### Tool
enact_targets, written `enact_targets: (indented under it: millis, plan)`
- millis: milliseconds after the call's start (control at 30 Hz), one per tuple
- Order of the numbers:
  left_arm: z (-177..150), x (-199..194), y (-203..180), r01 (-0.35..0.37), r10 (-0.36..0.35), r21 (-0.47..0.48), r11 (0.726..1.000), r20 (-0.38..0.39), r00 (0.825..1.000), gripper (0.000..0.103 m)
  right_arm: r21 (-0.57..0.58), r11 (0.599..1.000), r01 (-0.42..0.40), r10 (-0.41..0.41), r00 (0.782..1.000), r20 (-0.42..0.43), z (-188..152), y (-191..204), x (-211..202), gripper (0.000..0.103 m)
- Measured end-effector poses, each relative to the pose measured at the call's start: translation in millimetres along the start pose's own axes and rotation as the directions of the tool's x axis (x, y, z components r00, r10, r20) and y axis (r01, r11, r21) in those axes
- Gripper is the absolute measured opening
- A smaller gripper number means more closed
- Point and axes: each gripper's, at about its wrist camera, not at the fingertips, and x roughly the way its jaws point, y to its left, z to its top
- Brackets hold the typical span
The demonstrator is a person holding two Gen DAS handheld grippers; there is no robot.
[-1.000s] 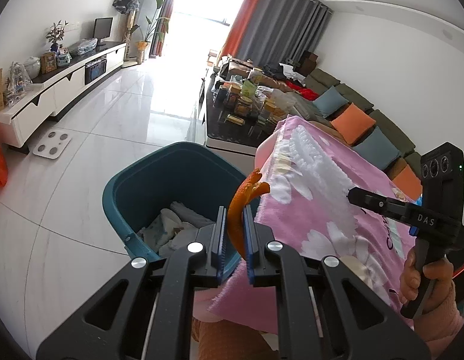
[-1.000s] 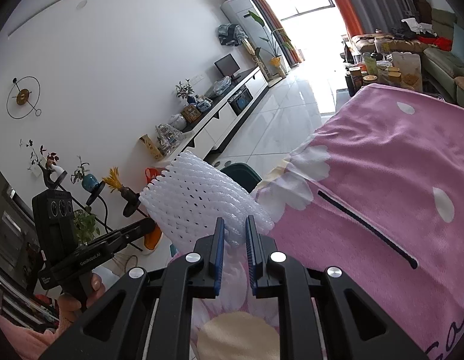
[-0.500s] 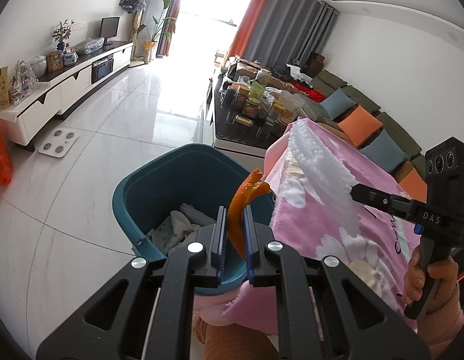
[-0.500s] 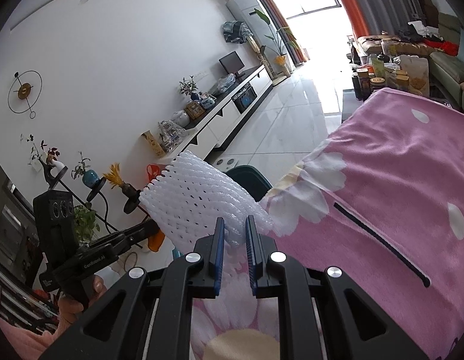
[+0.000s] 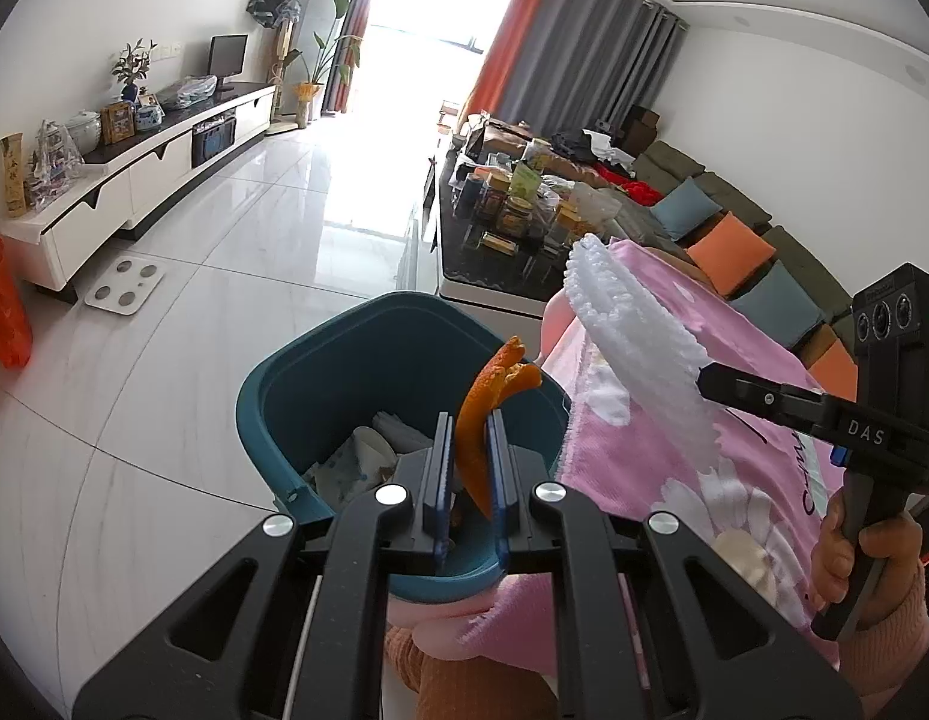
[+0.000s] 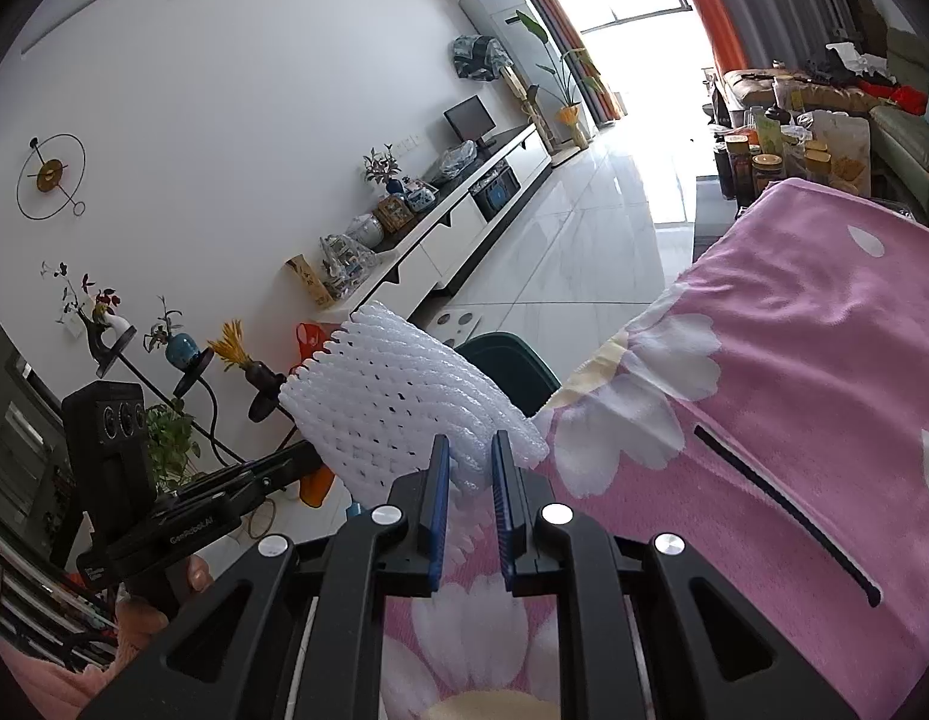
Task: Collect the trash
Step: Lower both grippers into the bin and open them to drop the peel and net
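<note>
The left gripper (image 5: 467,438) is pinched narrow on a curled strip of orange peel (image 5: 485,414), whose upper end sticks up and forward past the fingertips. Directly ahead of and below this claw sits a teal trash bin (image 5: 284,384), open at the top, with crumpled white paper (image 5: 368,450) lying at its bottom; the peel hangs over the bin's near rim. To the right of the claw a pink flowered blanket (image 5: 662,450) covers a surface just beside the bin, touching its right edge. Further right, a hand (image 5: 854,546) grips the handle of the right gripper (image 6: 470,456), seen side-on from the left wrist camera.

The right gripper is likewise nearly closed, clamping the near edge of a white foam fruit net (image 6: 398,408). The net fans out ahead of and to the left of its claw, held in the air above the blanket's edge. Just beyond the net, a part of the bin's dark rim shows. Low to the left of this claw the left gripper's body appears, with its holder's hand (image 6: 158,600) under it. A white TV cabinet (image 6: 464,222) runs along the wall far ahead, well apart from both claws
</note>
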Motion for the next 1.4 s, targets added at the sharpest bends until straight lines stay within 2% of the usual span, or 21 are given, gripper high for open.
enact_targets:
  millis: [1400]
  plan:
    - [0, 25, 4, -0.033, 0.033, -0.026, 0.999, -0.012, 0.999, 0.011, 0.001, 1.0, 0.003, -0.003, 0.998, -0.063, 15, 11, 48, 0.013]
